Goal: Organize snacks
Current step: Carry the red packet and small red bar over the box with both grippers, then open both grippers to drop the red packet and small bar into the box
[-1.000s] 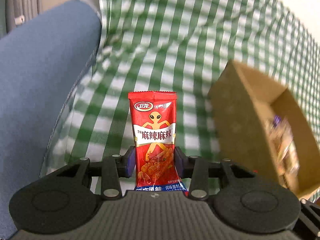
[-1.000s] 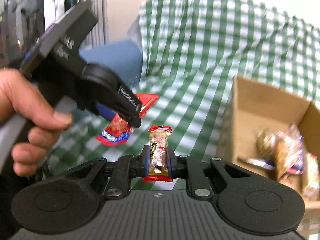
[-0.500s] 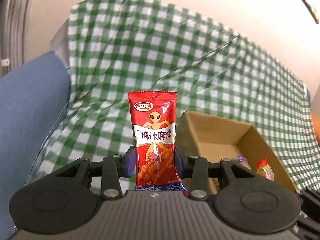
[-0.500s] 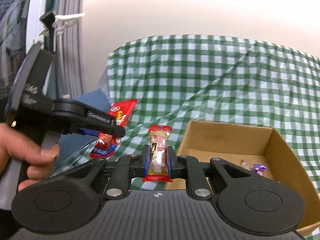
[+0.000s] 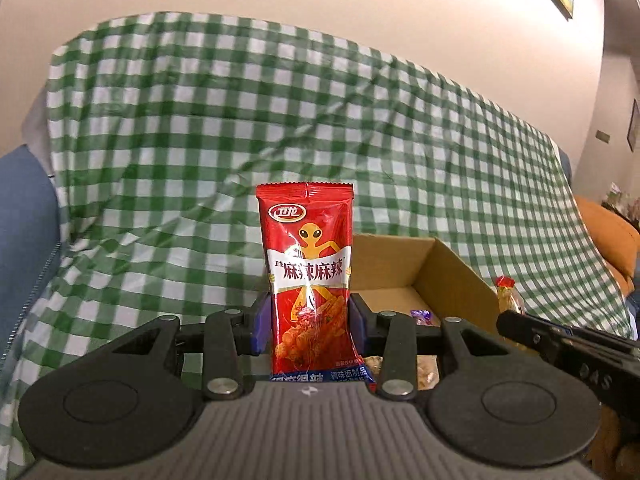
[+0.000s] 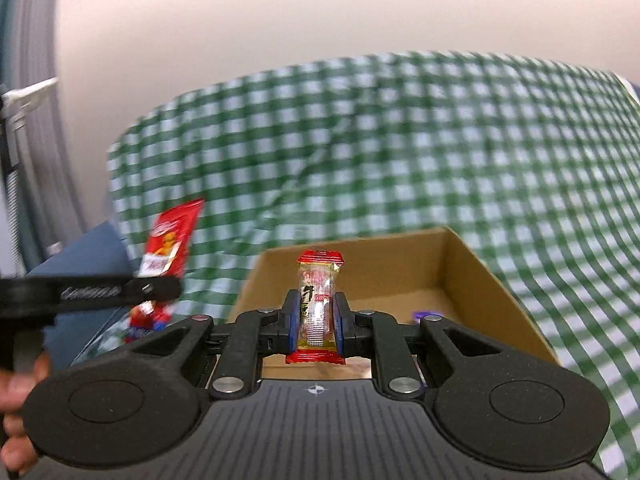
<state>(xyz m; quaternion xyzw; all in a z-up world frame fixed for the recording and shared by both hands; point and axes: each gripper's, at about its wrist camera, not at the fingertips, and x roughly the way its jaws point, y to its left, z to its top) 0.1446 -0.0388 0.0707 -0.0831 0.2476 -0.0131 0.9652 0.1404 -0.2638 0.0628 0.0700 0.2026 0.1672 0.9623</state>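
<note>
My left gripper [image 5: 308, 320] is shut on a red spicy snack packet [image 5: 310, 264] and holds it upright in front of the open cardboard box [image 5: 452, 276]. My right gripper [image 6: 316, 320] is shut on a small clear candy packet with red ends [image 6: 318, 300], just before the box [image 6: 472, 272]. The left gripper and its red packet [image 6: 172, 236] show at the left of the right wrist view. The right gripper's candy [image 5: 506, 292] shows at the right of the left wrist view. Several wrapped snacks [image 5: 422, 316] lie in the box.
The box rests on a sofa covered by a green-and-white checked cloth [image 5: 240, 140]. A blue armrest [image 5: 24, 216] is at the left and an orange cushion [image 5: 608, 236] at the right. A pale wall rises behind.
Both grippers have risen and tilted up, still shut on their packets. The box now sits low and just ahead, and the back of the sofa and the wall fill the views.
</note>
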